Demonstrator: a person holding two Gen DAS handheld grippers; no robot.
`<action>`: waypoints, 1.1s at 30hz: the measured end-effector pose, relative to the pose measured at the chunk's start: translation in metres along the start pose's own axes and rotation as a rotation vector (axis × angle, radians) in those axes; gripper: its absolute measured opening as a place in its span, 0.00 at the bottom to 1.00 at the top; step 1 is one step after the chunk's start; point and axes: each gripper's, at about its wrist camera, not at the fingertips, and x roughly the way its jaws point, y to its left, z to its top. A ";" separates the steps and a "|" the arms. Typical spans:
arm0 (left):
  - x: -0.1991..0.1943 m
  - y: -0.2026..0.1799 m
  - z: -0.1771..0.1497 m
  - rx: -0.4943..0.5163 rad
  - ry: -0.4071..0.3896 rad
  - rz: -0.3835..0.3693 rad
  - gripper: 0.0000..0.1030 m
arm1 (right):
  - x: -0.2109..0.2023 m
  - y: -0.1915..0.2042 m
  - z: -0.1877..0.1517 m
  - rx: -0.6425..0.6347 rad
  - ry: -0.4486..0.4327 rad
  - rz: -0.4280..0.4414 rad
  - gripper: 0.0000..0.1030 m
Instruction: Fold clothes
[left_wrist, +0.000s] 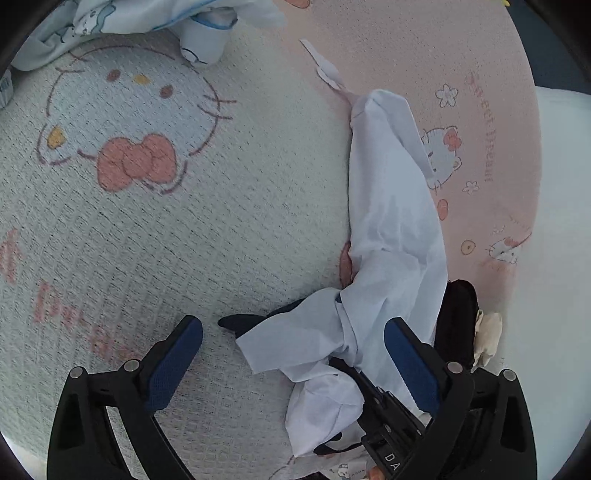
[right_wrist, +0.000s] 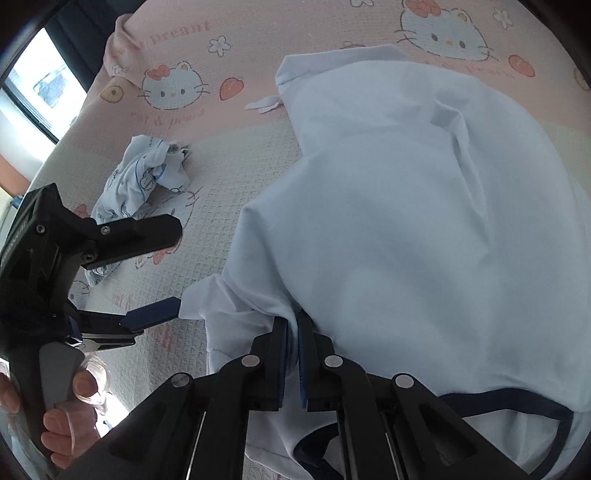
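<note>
Pale blue-white cotton shirt with dark navy trim (right_wrist: 406, 229) lies crumpled on the bed, on a waffle-weave pink and cream bedspread with cartoon cat print (left_wrist: 184, 240). In the right wrist view the garment fills the right half, bunched, with the navy-edged opening near the bottom of frame.

Right hand-held gripper (right_wrist: 292, 354): jaws clenched on a pinch of the shirt's fabric, which runs up between the blue pads. The grip looks to be on an edge or seam fold near the navy-trimmed opening; which part of the garment exactly, can't tell.

Left hand-held gripper (left_wrist: 295, 354): jaws spread wide, released, nothing pressed. Shirt cloth lies between and just ahead of the two blue-padded fingers (left_wrist: 173, 363), with no contact by the pads visible. A person's hand (right_wrist: 70, 402) holds its handle, seen in the right wrist view.

A second crumpled light blue printed garment (right_wrist: 142, 177) sits well apart, further up the bed. Small white paper-like tag (right_wrist: 263, 104) lies just beside the shirt's far edge.

Step, as judged: start of fold, securing two grip points to lift and spread the shirt flat. One point taken, the other pending.

Next likely needs the left jaws to close on a matching edge, then both pull apart to flatten the cloth. Risk: grabbing several layers.
</note>
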 end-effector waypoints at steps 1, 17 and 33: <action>0.001 -0.002 -0.004 0.007 0.000 0.004 0.96 | -0.002 0.000 -0.001 -0.007 -0.001 -0.006 0.02; 0.021 -0.040 -0.041 0.241 0.006 0.175 0.94 | -0.017 -0.025 -0.006 0.036 0.024 -0.046 0.00; 0.034 -0.066 -0.073 0.570 -0.100 0.461 0.37 | -0.030 -0.045 -0.021 0.016 0.058 -0.005 0.05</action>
